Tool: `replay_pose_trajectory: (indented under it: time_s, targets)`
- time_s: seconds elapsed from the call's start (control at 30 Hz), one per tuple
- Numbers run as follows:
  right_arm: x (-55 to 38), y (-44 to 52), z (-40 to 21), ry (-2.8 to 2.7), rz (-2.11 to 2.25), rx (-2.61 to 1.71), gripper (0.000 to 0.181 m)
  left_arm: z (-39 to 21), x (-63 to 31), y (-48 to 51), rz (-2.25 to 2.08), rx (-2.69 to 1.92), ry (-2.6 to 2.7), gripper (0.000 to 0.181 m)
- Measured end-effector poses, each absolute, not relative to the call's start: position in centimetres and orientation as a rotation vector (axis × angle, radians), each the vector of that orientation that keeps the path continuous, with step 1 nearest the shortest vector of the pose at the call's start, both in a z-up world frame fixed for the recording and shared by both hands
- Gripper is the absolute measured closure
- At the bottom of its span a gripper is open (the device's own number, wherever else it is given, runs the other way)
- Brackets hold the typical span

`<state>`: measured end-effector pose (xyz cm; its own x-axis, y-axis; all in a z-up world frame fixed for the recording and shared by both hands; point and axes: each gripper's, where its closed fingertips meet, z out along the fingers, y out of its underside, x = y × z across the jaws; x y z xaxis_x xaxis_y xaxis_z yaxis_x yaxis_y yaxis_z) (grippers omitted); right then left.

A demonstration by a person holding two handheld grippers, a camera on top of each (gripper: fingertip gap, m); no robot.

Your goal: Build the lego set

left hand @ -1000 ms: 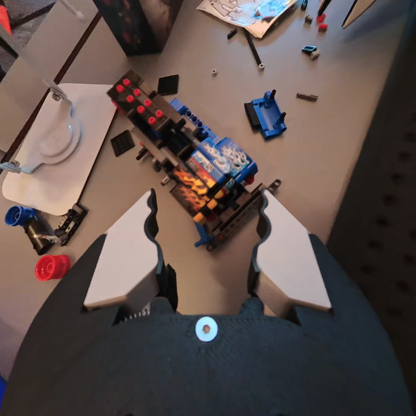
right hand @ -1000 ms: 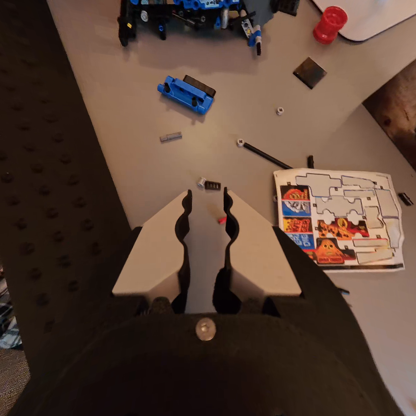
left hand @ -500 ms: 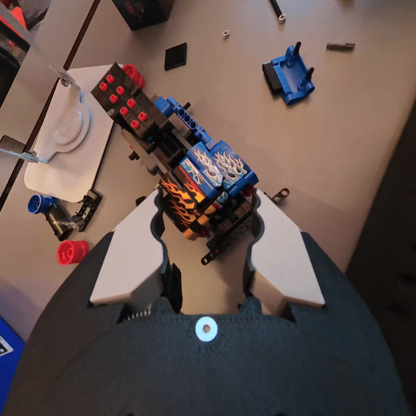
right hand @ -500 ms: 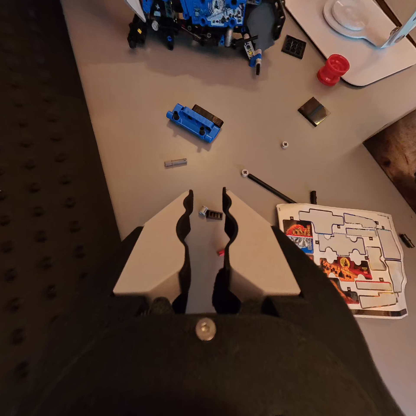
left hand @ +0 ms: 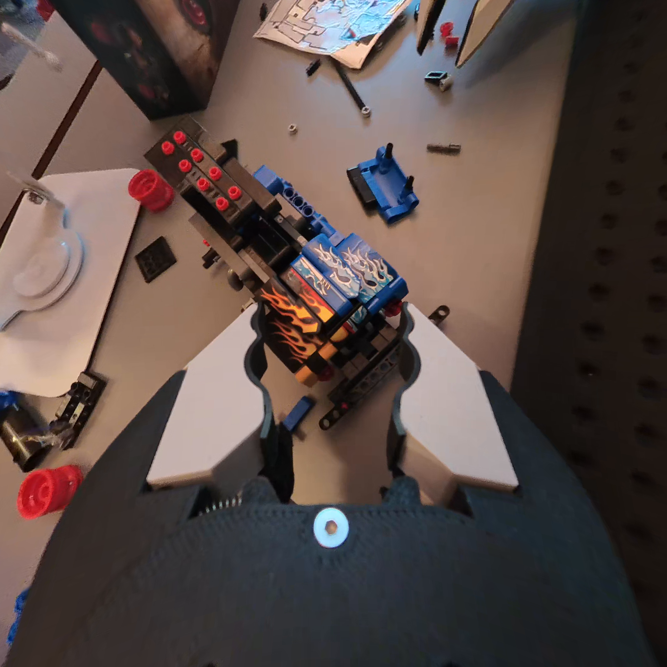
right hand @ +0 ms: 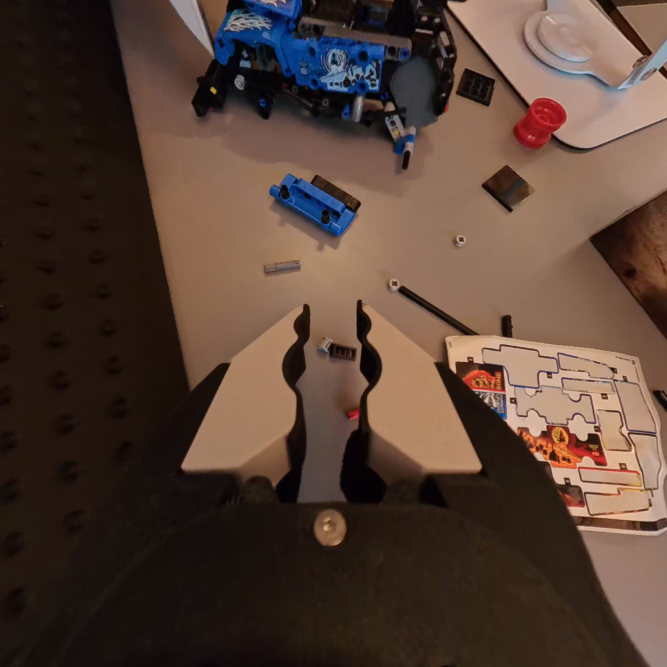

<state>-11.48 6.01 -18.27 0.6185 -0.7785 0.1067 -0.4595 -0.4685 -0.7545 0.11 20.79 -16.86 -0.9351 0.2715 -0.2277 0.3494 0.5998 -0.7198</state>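
The lego vehicle, black with red studs and blue and orange flame panels, lies on the grey table. My left gripper is closed on its near end: one finger touches the orange flame panel, the other the black beam. The vehicle shows side-on at the top of the right wrist view. My right gripper is slightly open and empty, low over a small black grille piece and a red pin. A blue panel piece lies between the right gripper and the vehicle.
A sticker sheet lies right of my right gripper, with a black axle and grey pin nearby. Red wheel hubs, a white base plate and a dark box stand left. A dark studded surface borders the table. About 20 cm separates my left fingertips from my right. From my right tips it is roughly 6 cm to the red pin; from my left, 25 cm. The left camera catches it too, in the left wrist view.
My left gripper has moved forward around the vehicle's near end and its fingers have narrowed onto it. My right gripper has moved forward, so the small pieces now lie between its fingers.
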Motion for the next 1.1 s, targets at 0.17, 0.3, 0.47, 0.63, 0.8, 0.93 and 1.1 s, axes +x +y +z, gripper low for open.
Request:
replay_pose_trajectory:
  time_s: [0.17, 0.3, 0.47, 0.63, 0.8, 0.93, 1.1]
  targets:
    - [-11.6, 5.8, -17.9, 0.971, -0.590, -2.106, 0.157, -16.0, 1.0, 23.2, -1.299, 0.472, 2.840, 0.095]
    - [-11.6, 5.8, -17.7, 0.965, -0.587, -2.094, 0.157, -16.3, 4.9, 25.7, -1.297, 0.277, 2.883, 0.126]
    - [-11.5, 6.1, -17.6, 0.955, -0.595, -2.106, 0.157, -19.7, 6.3, 26.2, -1.106, 0.101, 2.991, 0.142]
    - [-11.4, 6.3, -17.4, 0.958, -0.606, -2.111, 0.158, -20.9, 7.0, 25.7, -1.081, 0.004, 2.974, 0.169]
    - [-11.0, 7.3, -16.2, 0.938, -0.617, -2.081, 0.159, -19.7, 8.1, 26.0, -1.134, -0.002, 2.848, 0.170]
    - [-10.0, 9.1, -14.1, 0.916, -0.608, -1.989, 0.159, -15.1, 8.4, 25.5, -1.344, 0.039, 2.606, 0.170]
    - [-7.6, 12.2, -10.3, 0.900, -0.570, -1.815, 0.155, -9.7, 6.2, 23.3, -1.501, 0.181, 2.327, 0.170]
